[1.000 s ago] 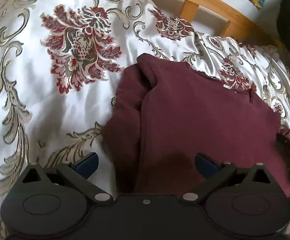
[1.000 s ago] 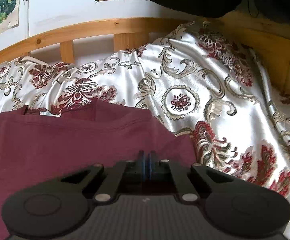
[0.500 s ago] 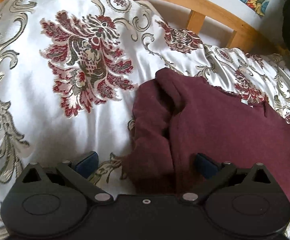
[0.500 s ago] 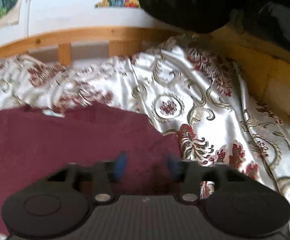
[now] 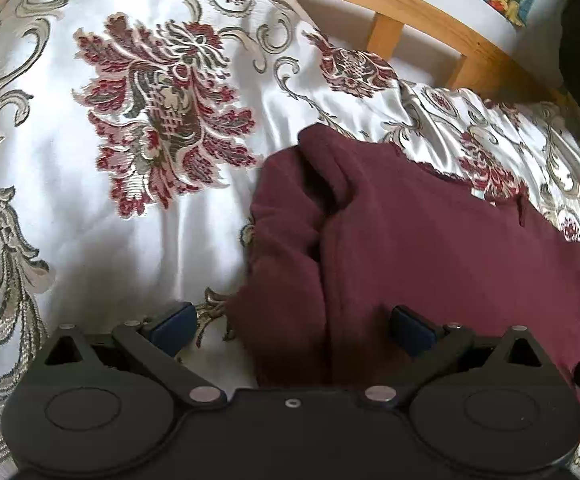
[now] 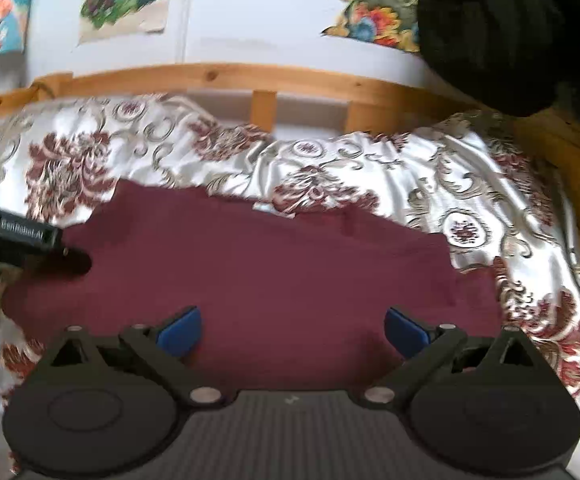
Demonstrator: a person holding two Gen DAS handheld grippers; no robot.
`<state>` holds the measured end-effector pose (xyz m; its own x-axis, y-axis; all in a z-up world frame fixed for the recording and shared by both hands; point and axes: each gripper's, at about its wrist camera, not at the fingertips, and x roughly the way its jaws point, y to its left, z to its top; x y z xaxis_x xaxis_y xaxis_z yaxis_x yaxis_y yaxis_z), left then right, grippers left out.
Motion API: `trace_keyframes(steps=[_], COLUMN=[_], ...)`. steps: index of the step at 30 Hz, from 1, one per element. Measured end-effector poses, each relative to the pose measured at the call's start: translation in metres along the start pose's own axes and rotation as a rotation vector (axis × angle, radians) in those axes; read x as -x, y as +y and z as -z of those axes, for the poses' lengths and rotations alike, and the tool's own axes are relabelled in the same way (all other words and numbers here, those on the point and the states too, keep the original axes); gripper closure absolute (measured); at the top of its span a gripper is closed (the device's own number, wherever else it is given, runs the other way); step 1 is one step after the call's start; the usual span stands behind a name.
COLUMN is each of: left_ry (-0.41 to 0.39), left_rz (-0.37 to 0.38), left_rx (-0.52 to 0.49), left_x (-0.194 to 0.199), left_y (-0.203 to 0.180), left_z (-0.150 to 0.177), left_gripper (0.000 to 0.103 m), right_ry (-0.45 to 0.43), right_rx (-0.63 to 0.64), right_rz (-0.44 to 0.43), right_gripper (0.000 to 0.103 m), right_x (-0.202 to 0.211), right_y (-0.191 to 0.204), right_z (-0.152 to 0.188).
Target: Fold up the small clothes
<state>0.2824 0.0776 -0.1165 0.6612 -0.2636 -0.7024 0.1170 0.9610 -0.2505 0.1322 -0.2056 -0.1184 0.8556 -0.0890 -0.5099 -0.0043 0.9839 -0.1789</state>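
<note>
On the bed cover [image 6: 470,168], the maroon shirt [image 6: 270,272] lies flat under the left gripper [image 5: 292,326] and the right gripper [image 6: 292,330], both wide apart and empty, the right jaws just opened.

Open floral satin bedspread [image 5: 90,240] lies left of the maroon folded garment [image 5: 430,248]; the wooden bed rail [image 6: 250,80] bounds the far side.

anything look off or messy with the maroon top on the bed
The maroon top lies mostly flat on the patterned bedspread, but its left side is bunched into thick, uneven folds. Nothing looks torn or spilled.
</note>
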Motion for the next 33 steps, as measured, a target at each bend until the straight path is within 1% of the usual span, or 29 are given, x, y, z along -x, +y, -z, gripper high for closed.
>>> trace_keyframes(steps=[4,7,10,13,16,33], left_ry=[0.002,0.002,-0.001,-0.001,0.0,0.0], left_rz=[0.0,0.002,-0.002,-0.01,-0.01,-0.012], left_rx=[-0.005,0.006,0.004,-0.01,-0.004,-0.014], left_x=[-0.003,-0.004,-0.003,-0.003,-0.003,-0.004], left_y=[0.001,0.003,0.003,0.001,0.002,0.002], left_z=[-0.001,-0.001,0.0,0.001,0.001,0.001], left_gripper=[0.001,0.001,0.001,0.001,0.001,0.001], right_ry=[0.019,-0.02,-0.032,0.016,0.013,0.024], right_rx=[-0.046,-0.073,-0.073,-0.053,-0.028,-0.036], right_rz=[0.012,0.033,0.057,0.06,0.076,0.071], right_gripper=[0.001,0.0,0.0,0.0,0.0,0.0], right_x=[-0.01,-0.013,-0.019,-0.031,-0.033,-0.033], right_y=[-0.002,-0.006,-0.009,-0.005,0.0,-0.001], right_z=[0.005,0.006,0.01,0.016,0.021,0.021])
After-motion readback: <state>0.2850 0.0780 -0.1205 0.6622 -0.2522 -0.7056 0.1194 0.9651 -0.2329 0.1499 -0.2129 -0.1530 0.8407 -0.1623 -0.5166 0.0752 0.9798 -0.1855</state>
